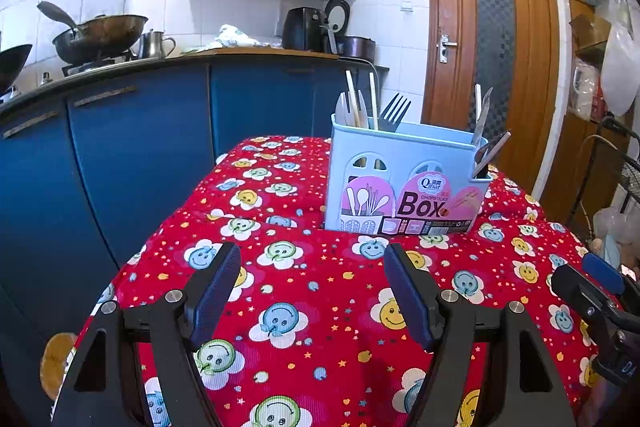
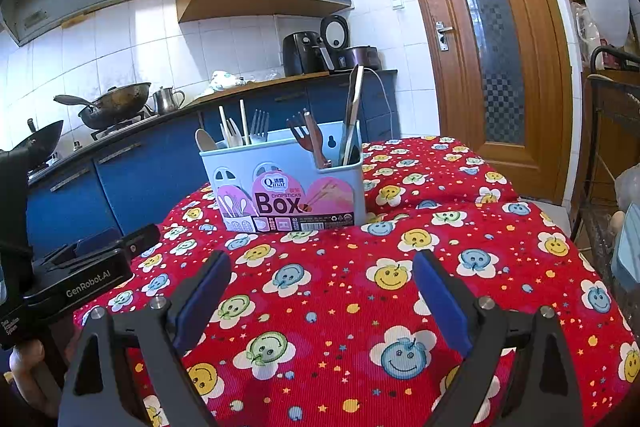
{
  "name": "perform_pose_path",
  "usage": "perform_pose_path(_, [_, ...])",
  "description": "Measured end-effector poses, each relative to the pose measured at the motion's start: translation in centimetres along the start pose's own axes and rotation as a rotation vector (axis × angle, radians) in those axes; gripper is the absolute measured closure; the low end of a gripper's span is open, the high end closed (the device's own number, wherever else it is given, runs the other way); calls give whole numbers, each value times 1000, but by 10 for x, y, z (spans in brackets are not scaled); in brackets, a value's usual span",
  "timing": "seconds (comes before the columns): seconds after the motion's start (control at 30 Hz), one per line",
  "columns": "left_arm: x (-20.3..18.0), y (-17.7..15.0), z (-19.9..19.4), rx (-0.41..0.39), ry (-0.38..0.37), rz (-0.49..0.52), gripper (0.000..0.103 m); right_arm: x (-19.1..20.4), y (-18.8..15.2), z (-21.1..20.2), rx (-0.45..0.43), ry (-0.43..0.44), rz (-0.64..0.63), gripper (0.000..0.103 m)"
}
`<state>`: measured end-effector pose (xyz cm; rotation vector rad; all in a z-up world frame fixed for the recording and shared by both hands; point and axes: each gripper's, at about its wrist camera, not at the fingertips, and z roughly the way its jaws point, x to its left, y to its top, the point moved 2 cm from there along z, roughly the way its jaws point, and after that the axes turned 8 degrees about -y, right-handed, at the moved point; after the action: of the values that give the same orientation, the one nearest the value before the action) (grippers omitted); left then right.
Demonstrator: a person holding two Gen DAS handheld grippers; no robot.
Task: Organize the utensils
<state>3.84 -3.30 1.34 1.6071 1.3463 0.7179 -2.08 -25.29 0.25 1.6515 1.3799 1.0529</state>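
Small kitchen: white tile, blue cabinets, a wok on the stove, a wooden door at the right. In front, a table under a red smiley-face cloth.

Near the far side of the cloth, a pale blue chopsticks box, upright. Already standing in it: chopsticks, a spoon, a fork in one compartment; a dark fork and what looks like a knife in another, though exact sorting hard to tell through the fisheye. No loose utensils anywhere on the visible cloth, so probably close to done, or nothing left within view.

Left gripper: jaws well apart, nothing between the pads, hovering low over the cloth, short of the box. Right gripper: likewise spread wide and empty, above bare cloth, well clear of the box.
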Motion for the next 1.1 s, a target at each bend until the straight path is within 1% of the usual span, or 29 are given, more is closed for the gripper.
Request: perform_pose_path(1.1, [0, 0, -2, -8, 3, 0, 28, 0, -1, 0, -1, 0, 0, 9])
